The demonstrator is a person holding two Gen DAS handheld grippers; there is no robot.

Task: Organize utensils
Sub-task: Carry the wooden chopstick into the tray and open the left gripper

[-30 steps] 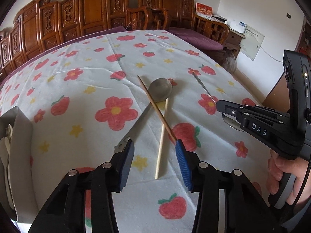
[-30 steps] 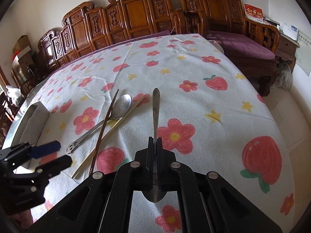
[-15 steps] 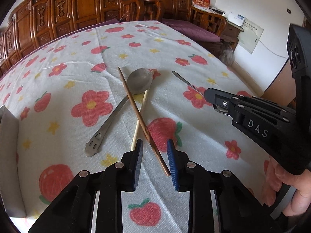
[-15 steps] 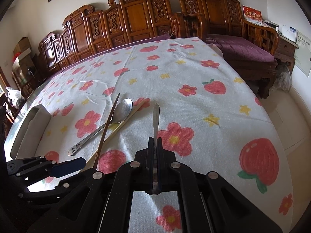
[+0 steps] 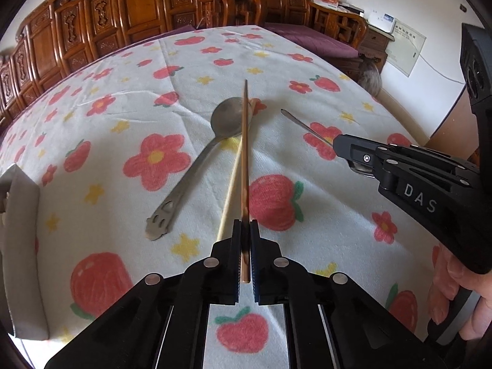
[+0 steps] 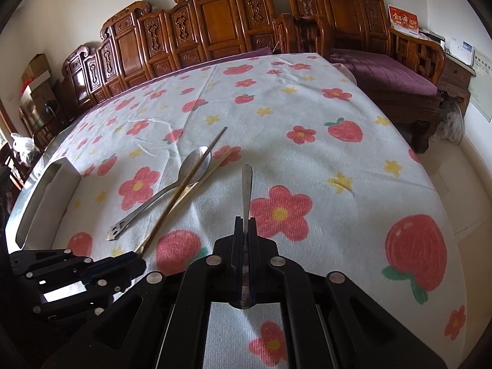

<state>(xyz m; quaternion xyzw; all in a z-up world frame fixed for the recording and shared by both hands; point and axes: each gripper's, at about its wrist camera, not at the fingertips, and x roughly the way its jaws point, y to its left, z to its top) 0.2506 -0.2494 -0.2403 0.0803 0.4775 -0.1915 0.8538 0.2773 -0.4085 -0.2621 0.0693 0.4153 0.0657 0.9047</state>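
Observation:
My left gripper (image 5: 245, 230) is shut on a dark brown chopstick (image 5: 245, 153), which points forward over the cloth; it also shows in the right wrist view (image 6: 184, 184). A pale chopstick (image 5: 230, 184) and a large metal spoon (image 5: 196, 166) lie on the flowered cloth beneath it. My right gripper (image 6: 245, 224) is shut on a small metal spoon (image 6: 246, 184), handle pointing forward; the right gripper (image 5: 341, 146) shows at the right of the left wrist view. The left gripper (image 6: 132, 259) sits at the lower left of the right wrist view.
A grey utensil holder (image 6: 46, 196) stands at the table's left edge, also visible in the left wrist view (image 5: 21, 230). Carved wooden chairs (image 6: 215, 24) line the far side. The table edge drops off at the right.
My left gripper closed on the dark chopstick and lifted its front end, swinging it straight ahead. The right gripper stayed shut on the small spoon and moved little.

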